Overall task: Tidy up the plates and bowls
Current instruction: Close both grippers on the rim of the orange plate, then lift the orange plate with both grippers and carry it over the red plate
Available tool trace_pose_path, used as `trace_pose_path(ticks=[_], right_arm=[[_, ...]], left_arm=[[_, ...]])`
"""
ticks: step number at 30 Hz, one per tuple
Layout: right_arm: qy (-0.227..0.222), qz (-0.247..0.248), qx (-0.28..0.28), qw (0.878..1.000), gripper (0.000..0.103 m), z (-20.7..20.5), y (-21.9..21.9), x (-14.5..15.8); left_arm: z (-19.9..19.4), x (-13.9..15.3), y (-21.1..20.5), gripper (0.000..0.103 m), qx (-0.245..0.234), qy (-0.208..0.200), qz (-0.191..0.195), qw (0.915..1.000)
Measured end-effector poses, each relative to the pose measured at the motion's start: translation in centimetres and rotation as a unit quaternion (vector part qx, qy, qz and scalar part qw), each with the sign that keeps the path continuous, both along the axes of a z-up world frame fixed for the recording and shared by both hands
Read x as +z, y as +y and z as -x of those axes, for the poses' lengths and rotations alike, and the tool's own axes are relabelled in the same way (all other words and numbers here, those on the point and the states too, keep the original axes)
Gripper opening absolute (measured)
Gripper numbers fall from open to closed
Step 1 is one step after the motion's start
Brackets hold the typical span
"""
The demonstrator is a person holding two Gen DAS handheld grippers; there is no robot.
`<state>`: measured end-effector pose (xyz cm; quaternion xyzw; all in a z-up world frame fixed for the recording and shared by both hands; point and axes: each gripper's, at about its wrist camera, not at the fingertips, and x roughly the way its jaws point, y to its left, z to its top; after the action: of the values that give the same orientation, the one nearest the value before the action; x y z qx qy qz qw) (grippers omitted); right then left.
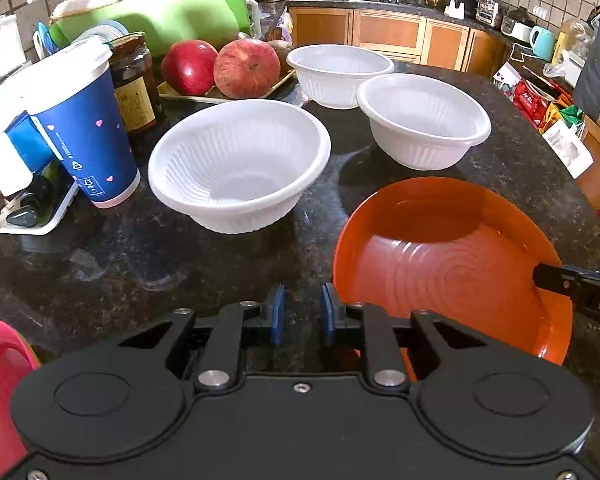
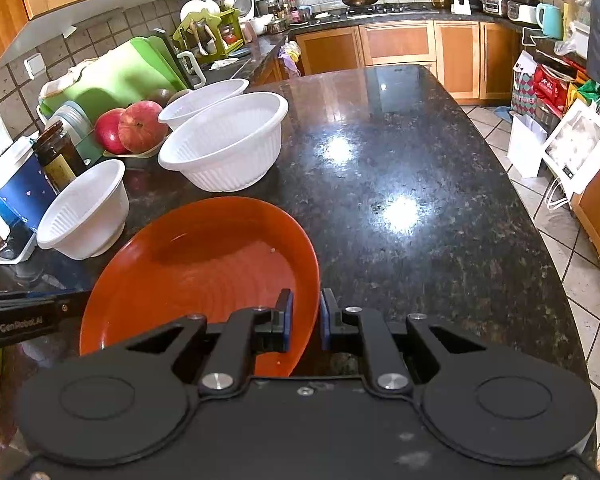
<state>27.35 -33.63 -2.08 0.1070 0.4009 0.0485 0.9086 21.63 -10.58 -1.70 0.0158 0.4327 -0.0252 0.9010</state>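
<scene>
While the orange plate (image 2: 204, 264) hangs tilted over the desk (image 2: 400, 152), pinched at its near rim by the right hand-held gripper (image 2: 306, 320), a thin hold could let it slip or swing into the nearest white bowl (image 1: 236, 168). The left hand-held gripper (image 1: 302, 312) looks nearly closed and empty, though its tips are partly hidden.

Left claw (image 1: 302, 314) empty, orange plate (image 1: 452, 264) tilted, three white bowls (image 1: 236, 168) behind
</scene>
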Motion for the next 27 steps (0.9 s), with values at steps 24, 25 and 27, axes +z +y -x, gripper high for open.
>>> trace_pose_path(ticks=[24, 25, 27], right_arm=[[-0.004, 0.008, 0.006, 1.000, 0.019, -0.4, -0.1, -0.1], [-0.004, 0.010, 0.007, 1.000, 0.019, -0.4, 0.0, -0.1], [-0.004, 0.010, 0.011, 1.000, 0.016, -0.4, 0.1, -0.1]], left_arm=[[-1.1, -0.9, -1.4, 0.049, -0.024, 0.011, -0.006, 0.9996], [-1.1, -0.9, -1.4, 0.047, -0.025, 0.011, -0.005, 0.9996], [-1.1, -0.9, -1.5, 0.036, -0.032, 0.012, 0.000, 0.9994]])
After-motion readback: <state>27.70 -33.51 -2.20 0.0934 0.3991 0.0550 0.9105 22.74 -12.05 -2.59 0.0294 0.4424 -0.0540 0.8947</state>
